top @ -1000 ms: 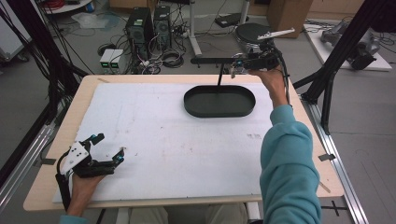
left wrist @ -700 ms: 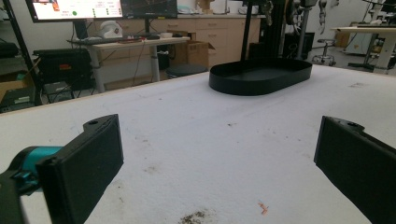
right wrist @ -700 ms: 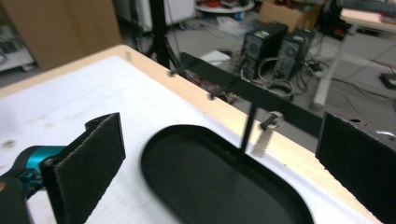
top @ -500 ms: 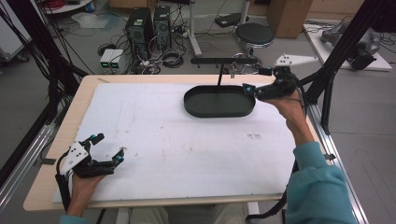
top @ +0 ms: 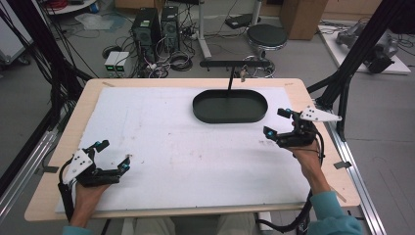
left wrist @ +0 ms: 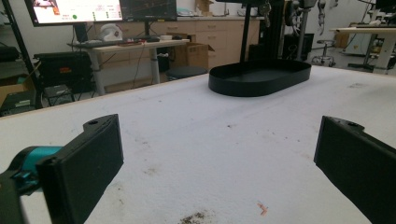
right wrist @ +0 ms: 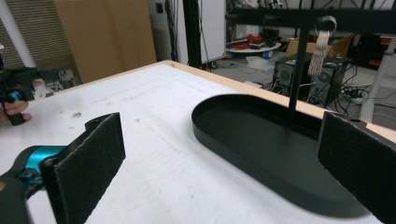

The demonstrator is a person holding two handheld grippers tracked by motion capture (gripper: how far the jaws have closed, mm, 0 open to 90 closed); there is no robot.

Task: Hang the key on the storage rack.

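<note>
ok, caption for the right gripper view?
Open right gripper facing an empty black oval tray on the white table.

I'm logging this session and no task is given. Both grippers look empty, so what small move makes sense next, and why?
Probably ease the right gripper forward toward the hanging keys. Its jaws stand open and empty beside the black tray, and the keys on the stand look like the only thing to grasp. The left gripper, also open, sits far off.

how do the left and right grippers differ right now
The left gripper rests low at the table's near left corner, far from the black tray; the right gripper sits near the right edge, just beside that tray. The left points right across the white mat; the right points left towards the tray. Both are open and empty.
</note>
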